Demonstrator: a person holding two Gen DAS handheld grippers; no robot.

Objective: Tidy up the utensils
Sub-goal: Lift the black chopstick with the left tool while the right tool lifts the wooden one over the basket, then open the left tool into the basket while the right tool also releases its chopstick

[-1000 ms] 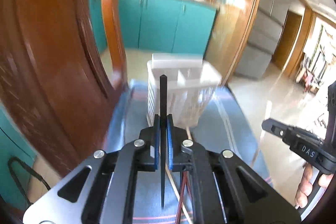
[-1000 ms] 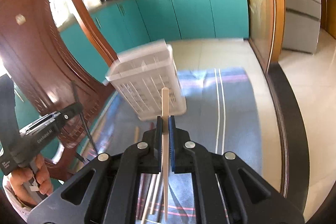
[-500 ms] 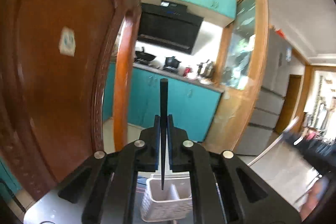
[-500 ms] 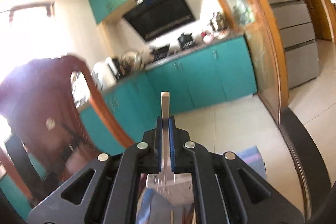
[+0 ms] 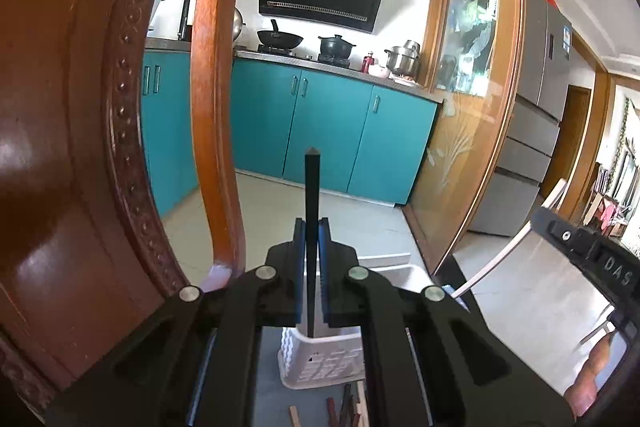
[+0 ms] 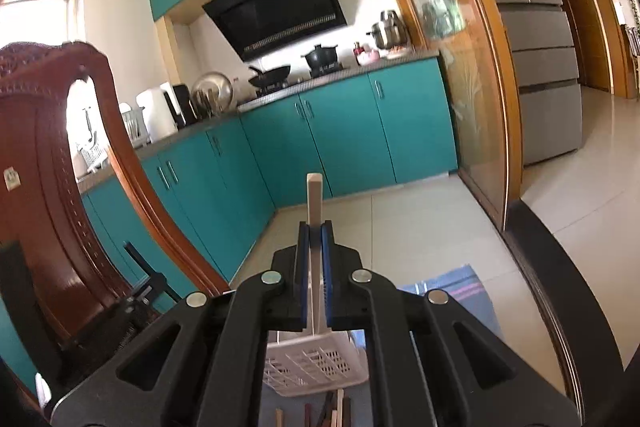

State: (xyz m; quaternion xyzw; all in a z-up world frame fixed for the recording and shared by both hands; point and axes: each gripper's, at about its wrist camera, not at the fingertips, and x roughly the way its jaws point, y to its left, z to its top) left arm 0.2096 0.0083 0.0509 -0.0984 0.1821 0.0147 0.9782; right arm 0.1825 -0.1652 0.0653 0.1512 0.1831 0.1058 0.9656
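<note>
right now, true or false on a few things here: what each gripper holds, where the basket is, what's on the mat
1. The left gripper is shut on a black chopstick. True.
2. The right gripper is open and holds nothing. False: it is shut on a pale wooden chopstick.
3. The white basket sits below both grippers. True.
4. The black chopstick lies flat in the basket. False: it is clamped between the jaws, its top end above them.
5. More chopsticks lie on the mat near the basket. True.

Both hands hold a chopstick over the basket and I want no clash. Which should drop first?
Probably left: its black chopstick hangs with its lower tip just above the basket rim, while the right's pale chopstick looks slightly farther back.
</note>
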